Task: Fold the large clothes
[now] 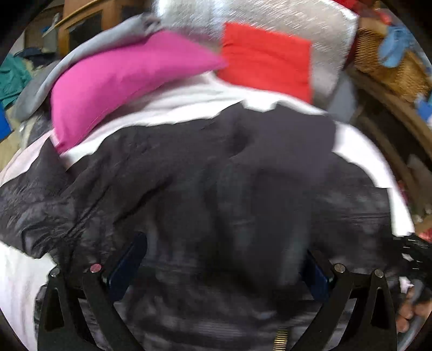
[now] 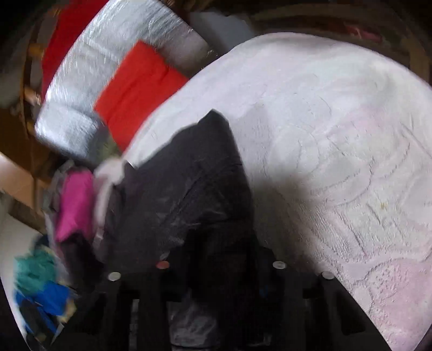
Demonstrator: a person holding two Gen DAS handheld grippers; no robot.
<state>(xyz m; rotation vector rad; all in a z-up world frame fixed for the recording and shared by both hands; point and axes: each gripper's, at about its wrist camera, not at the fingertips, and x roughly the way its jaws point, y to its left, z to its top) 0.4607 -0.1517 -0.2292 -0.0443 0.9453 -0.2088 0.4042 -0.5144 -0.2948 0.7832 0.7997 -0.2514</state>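
Note:
A large black shiny jacket (image 1: 216, 175) lies spread on a white-pink textured bedspread (image 1: 16, 270). My left gripper (image 1: 221, 259) hovers right over the jacket with its blue-padded fingers (image 1: 129, 259) spread wide and nothing between them. In the right wrist view the jacket (image 2: 183, 189) rises as a dark fold over the bedspread (image 2: 337, 135). My right gripper (image 2: 216, 275) is close against the jacket; dark cloth fills the space between its fingers, and the fingertips are lost in shadow and blur.
A pink cushion (image 1: 121, 81), a red cushion (image 1: 264, 59) and a silver padded cushion (image 1: 297, 24) lie at the far edge. A wicker basket (image 1: 388, 62) stands at right. Teal and blue clothes (image 2: 37, 283) lie piled at left. A hand (image 1: 413, 305) shows at lower right.

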